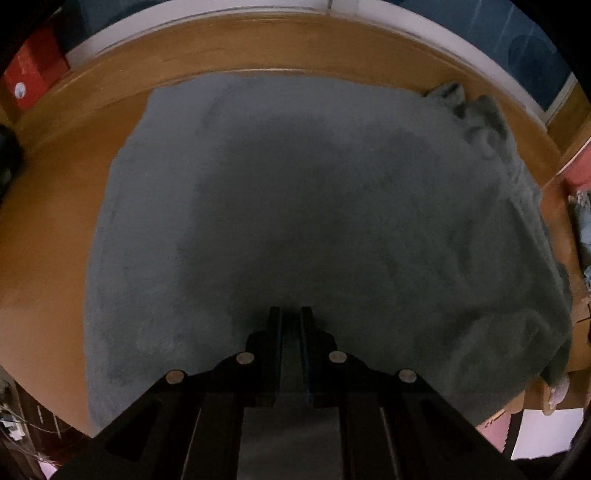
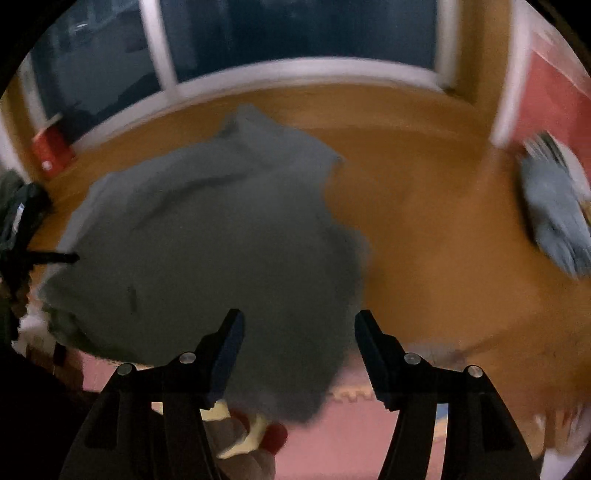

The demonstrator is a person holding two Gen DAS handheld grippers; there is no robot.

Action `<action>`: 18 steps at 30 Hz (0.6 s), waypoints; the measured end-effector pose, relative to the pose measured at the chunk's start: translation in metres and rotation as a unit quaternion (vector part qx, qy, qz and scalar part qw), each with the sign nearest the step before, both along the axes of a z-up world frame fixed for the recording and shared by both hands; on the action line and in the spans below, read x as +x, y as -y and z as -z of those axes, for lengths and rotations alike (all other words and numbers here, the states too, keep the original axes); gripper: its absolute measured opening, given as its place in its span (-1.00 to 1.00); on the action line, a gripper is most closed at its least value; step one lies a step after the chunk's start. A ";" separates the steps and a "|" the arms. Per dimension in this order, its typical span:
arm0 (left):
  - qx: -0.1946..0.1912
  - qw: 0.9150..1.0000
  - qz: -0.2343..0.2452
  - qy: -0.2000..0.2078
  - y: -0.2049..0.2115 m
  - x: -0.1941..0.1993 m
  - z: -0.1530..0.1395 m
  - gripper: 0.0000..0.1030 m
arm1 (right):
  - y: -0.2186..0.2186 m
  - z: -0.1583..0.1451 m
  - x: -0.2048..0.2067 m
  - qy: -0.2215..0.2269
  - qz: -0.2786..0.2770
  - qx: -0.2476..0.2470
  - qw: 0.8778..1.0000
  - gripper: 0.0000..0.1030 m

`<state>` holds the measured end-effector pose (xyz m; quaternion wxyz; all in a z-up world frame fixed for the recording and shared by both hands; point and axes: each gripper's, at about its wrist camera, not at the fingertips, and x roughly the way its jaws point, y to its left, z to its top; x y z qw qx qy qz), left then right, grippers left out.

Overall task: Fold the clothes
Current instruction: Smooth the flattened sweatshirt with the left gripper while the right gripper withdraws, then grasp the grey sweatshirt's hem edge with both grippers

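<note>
Grey garment under left claw, nearly closed

We are looking down from the left wrist camera, close above the grey-blue garment, facing forward along the left gripper toward the window frame at the far edge of the wooden table. From the right wrist camera we are sitting higher and farther back, over the near table edge, facing along the right gripper toward the same window. This view is blurring, so its exact tilt is hard to judge. Both views are sharing the garment, the tabletop, the window frame and the red box at far left.
</note>
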<state>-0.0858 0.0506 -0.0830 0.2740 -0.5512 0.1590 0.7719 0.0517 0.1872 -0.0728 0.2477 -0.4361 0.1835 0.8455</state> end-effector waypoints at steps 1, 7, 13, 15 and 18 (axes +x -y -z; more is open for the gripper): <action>0.006 1.000 0.003 0.007 0.003 -0.002 -0.001 -0.85 | 0.001 0.006 0.012 0.002 0.015 -0.005 1.000 0.19; 0.009 0.999 0.023 0.024 0.020 -0.004 -0.002 -0.82 | 0.002 0.007 0.036 -0.028 0.034 -0.008 0.999 0.19; -0.017 1.000 0.005 -0.002 0.041 -0.027 0.005 -0.80 | -0.002 -0.018 0.024 -0.086 -0.001 0.007 0.996 0.16; -0.026 1.000 -0.001 -0.011 0.048 -0.035 0.008 -0.75 | -0.004 -0.027 0.020 -0.105 -0.013 0.011 0.994 -0.81; -0.039 0.999 -0.010 -0.024 0.059 -0.046 0.011 -0.75 | -0.006 -0.040 0.014 -0.134 -0.031 0.018 0.990 -0.82</action>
